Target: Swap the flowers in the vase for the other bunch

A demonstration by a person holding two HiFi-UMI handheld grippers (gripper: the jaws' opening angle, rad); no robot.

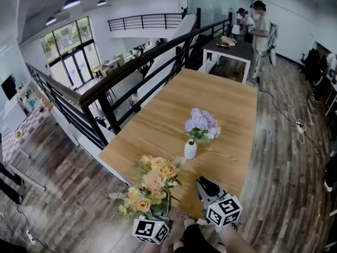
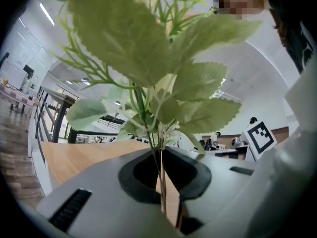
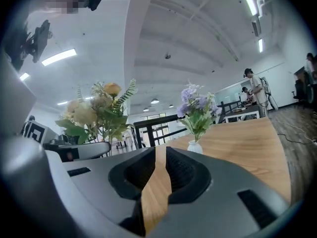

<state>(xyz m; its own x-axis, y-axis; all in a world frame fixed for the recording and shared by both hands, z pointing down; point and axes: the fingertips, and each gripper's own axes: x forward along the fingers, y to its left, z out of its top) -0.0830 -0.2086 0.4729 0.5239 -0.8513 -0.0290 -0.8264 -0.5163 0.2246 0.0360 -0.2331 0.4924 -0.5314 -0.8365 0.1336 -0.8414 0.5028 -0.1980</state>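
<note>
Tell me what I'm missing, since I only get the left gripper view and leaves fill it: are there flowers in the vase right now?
Observer: Yes. The white vase stands on the table and holds the purple flowers.
Operator: Which bunch am I gripping?
Observer: The orange bunch. The left gripper holds it upright by the table's near edge, short of the vase.
Operator: And the right gripper?
Observer: The right gripper holds nothing. Its jaws are nearly together, and it sits beside the orange bunch, pointing toward the vase.
</note>
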